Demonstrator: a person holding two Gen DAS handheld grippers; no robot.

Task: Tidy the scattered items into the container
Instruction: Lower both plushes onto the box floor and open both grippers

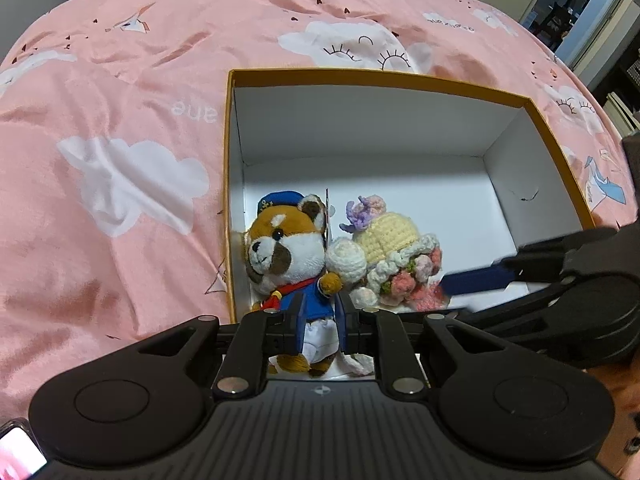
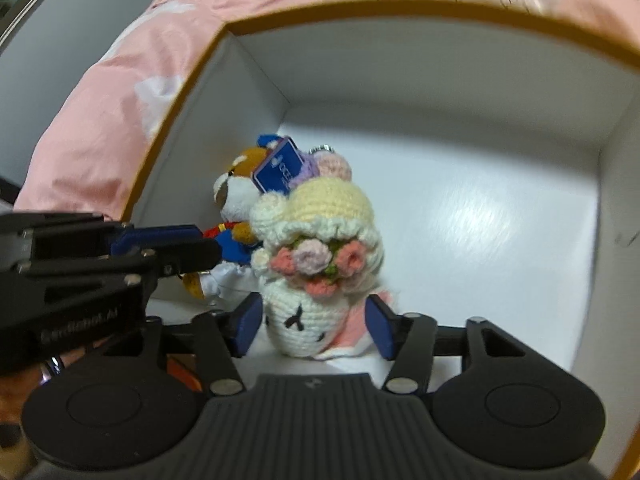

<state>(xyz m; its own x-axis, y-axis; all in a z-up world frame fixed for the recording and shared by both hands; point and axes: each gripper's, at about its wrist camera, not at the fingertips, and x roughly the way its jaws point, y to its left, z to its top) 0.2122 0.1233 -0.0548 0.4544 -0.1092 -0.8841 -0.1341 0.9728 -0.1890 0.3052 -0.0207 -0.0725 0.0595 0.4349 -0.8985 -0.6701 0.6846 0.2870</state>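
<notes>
Right wrist view: the crochet doll [image 2: 320, 276] sits upright in the box [image 2: 304, 16], right between my right hand-held gripper [image 2: 314, 326] pads, which stand apart from it. My left hand-held gripper [image 1: 319, 326] is clamped on the fox plush [image 1: 290, 264] just beside it.

Sailor-suited plush fox [image 1: 286, 254] and crocheted bouquet doll [image 2: 320, 280], touching, in the white-lined box's [image 1: 360, 136] near-left corner.
</notes>
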